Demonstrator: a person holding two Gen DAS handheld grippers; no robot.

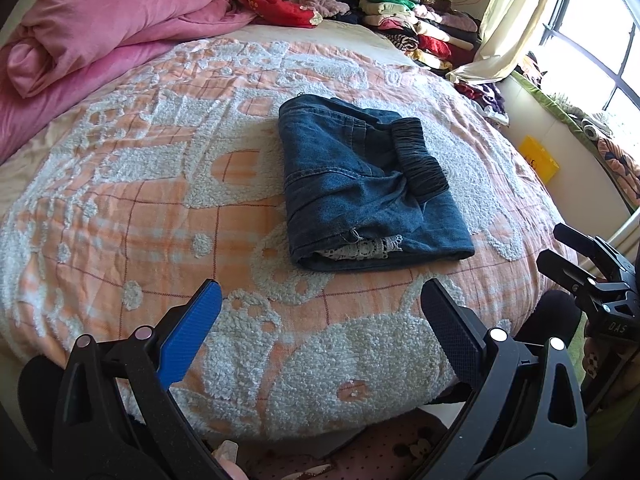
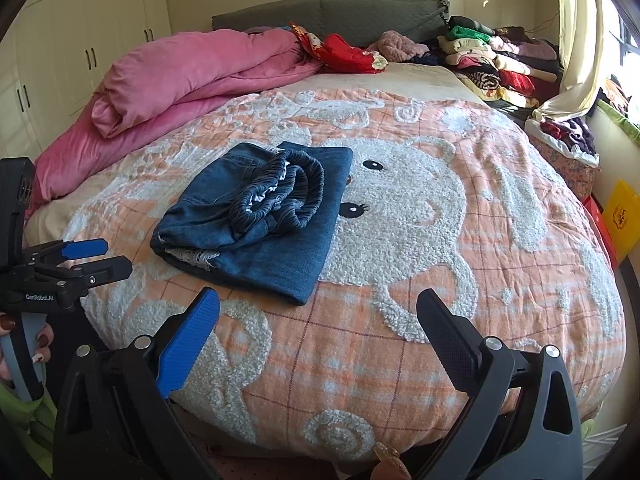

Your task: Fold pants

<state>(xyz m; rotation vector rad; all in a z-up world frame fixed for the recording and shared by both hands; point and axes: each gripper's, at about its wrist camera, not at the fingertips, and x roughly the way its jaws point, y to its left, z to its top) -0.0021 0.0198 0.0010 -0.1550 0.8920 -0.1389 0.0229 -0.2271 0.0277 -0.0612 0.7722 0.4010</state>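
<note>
Ahead of both sets of spread, empty fingers, the left gripper and right gripper, folded jeans lie on the bed.

In the right wrist view, the left gripper at the near left edge bears white lettering on its black body that reads "GenRobot.AI". In the left wrist view, the right gripper at the near right edge shows the white letters "DAS" on its black housing. The yellow box beside the bed at the right carries a small dark red mark, too small to read. No other text can be made out.
</note>
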